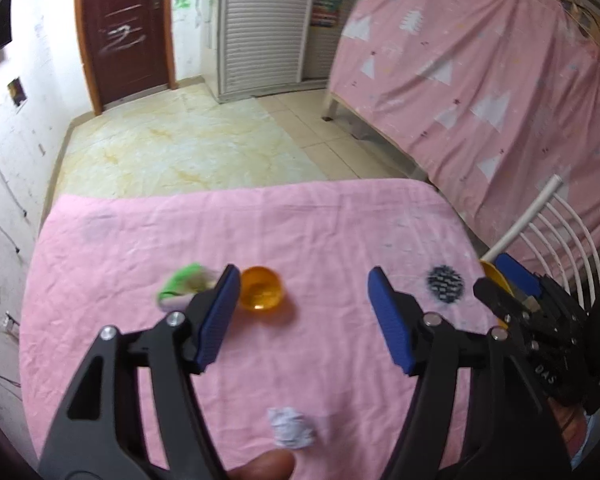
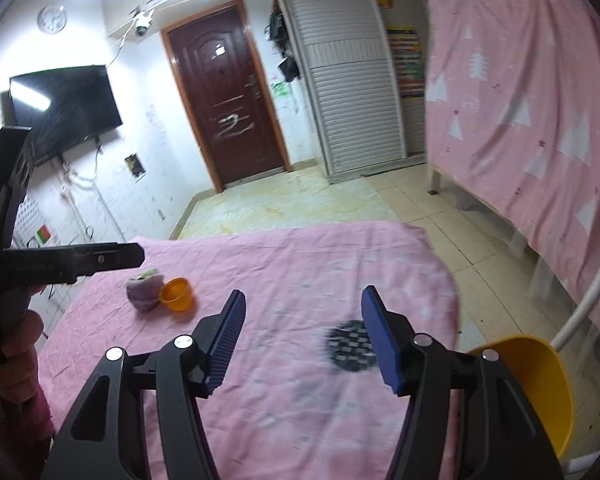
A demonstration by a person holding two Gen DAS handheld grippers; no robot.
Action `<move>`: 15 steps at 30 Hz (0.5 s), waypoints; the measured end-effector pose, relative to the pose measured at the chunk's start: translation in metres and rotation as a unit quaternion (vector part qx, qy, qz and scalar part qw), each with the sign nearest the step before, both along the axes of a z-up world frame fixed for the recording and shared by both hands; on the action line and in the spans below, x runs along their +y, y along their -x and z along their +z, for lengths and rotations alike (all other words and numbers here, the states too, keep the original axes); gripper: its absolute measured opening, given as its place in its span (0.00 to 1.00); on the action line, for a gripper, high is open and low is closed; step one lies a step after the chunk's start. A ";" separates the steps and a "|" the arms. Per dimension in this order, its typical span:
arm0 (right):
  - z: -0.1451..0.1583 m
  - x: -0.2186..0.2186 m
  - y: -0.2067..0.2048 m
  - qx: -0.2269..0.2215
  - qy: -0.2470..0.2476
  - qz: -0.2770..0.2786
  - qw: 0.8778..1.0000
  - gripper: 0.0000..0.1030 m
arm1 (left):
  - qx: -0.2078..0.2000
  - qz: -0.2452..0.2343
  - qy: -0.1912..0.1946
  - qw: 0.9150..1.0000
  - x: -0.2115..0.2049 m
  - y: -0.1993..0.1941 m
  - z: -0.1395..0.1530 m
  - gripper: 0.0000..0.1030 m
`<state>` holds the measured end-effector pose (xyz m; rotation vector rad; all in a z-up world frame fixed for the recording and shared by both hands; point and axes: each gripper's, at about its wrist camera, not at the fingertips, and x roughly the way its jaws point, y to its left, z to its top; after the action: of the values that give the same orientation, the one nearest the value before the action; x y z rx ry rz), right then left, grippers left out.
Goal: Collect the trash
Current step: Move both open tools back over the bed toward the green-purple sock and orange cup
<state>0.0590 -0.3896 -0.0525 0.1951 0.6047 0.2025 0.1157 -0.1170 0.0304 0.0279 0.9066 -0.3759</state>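
green wad: a crumpled green-and-white wrapper [image 1: 184, 285] lying toward the left side of the table [image 1: 324, 216], touching or right up against the little orange cup. Untouched as far as I can tell.
orange cup: small see-through orange cup [image 1: 260, 289], upright, mid-left of the table. Not sure if it counts as trash or is just sitting there.
left gripper: the left gripper [image 1: 300, 304] hangs over the table with its blue pads spread wide, nothing between them. The left pad lines up with the wrapper and cup in its own camera, but whether it's touching them I can't say.
paper ball: white crumpled paper ball [image 1: 292, 434] close to the near edge, just below the left gripper's open fingers. Looks like the handiest grab to me.
black patch: a black-and-white checkered blob [image 1: 445, 283] toward the right side of the table. Too blurry to tell if it's a scrap or a print on the pink cloth.
right gripper: the right gripper [image 2: 303, 334] is also spread open and empty, hovering by that checkered patch.
yellow bin: a yellow container [image 2: 540, 384] sits off the right edge of the table, beside the right gripper. I'd guess that's where the trash goes; can't see inside it.
progress: my read is early days, at least two pieces left on the table and neither tool carrying anything.
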 end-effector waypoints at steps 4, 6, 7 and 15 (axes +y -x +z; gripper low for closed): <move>0.002 0.027 -0.006 0.005 0.002 0.027 1.000 0.54 | 0.007 0.018 0.006 1.000 0.022 -0.009 -0.006 0.61; 0.001 0.040 -0.008 0.009 0.008 0.039 0.999 0.54 | 0.012 0.027 0.009 1.000 0.034 -0.013 -0.010 0.62; 0.001 0.047 -0.010 0.011 0.011 0.043 0.999 0.54 | 0.014 0.031 0.011 0.999 0.039 -0.015 -0.011 0.62; -0.007 0.090 -0.008 0.028 0.012 0.093 0.995 0.55 | 0.037 0.049 0.015 0.998 0.066 -0.026 -0.032 0.68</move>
<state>0.0667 -0.2993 -0.0595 0.1220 0.6804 0.3709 0.1413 -0.0511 -0.0021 -0.0583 0.9724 -0.3014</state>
